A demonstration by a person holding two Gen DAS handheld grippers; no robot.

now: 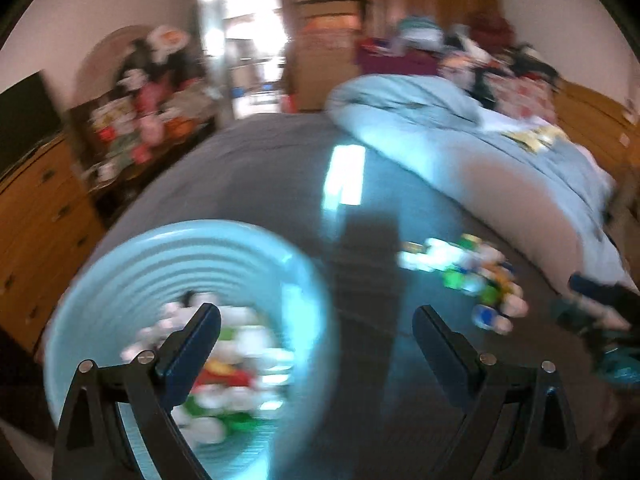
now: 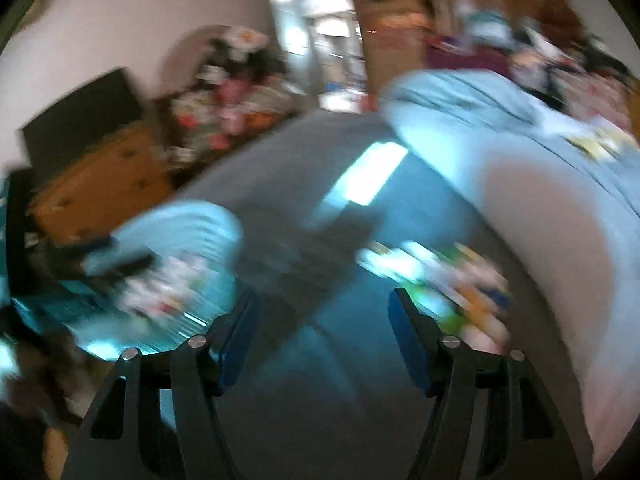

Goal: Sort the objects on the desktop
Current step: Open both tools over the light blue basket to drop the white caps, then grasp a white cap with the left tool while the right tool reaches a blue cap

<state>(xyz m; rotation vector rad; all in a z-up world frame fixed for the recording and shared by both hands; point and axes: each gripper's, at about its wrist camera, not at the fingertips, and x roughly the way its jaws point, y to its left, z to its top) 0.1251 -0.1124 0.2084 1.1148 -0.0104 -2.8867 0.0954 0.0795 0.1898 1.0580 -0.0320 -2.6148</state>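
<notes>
Two claws up, both mine, both spread wide and pinching nothing. My left gripper [image 1: 316, 322] hangs over the dark glossy tabletop [image 1: 360, 380], its left finger sitting in front of the ribbed light-blue plastic basket [image 1: 132, 264]. Inside that basket I see a blurred heap of small white, red and green pieces [image 1: 224, 384]; too smeared to name them. Out to the right of the claw, a loose pile of small white, green, yellow and blue objects [image 1: 468, 272] lies on the table, well apart from the basket. Beyond that, a pale blue quilt [image 1: 440, 120] bunches along the table's far right edge.

My right gripper [image 2: 324, 304] is open over bare tabletop [image 2: 320, 380] too, with the basket [image 2: 188, 224] off to its left and the loose pile [image 2: 448, 280] just beside its right finger. Everything here is motion-blurred
</notes>
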